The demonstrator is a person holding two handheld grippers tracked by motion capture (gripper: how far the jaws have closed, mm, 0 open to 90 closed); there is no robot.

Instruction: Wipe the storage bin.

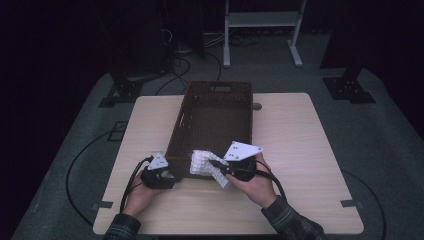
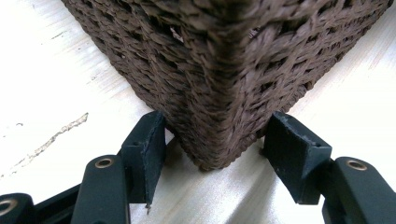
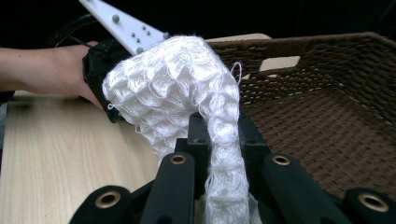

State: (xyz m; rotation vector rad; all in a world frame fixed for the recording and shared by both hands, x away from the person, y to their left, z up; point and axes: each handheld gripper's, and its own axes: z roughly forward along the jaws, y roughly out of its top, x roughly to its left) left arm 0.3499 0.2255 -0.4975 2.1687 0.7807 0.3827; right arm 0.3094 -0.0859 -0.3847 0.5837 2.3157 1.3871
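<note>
Right gripper (image 3: 219, 135) clamped on white knitted cloth (image 3: 177, 88) at basket (image 1: 212, 117) near rim. Left gripper (image 2: 212, 140) part-open; jaws straddle basket corner, contact unclear.

The wicker basket (image 1: 215, 122) stands open-topped in the middle of the counter (image 1: 300, 150), its floor bare, so entry from above is free. Its near wall blocks a level approach; the white knitted cloth (image 1: 205, 165) hangs over that rim. The left gripper (image 1: 167, 175) straddles the near-left corner. Counter to the right lies open.
</note>
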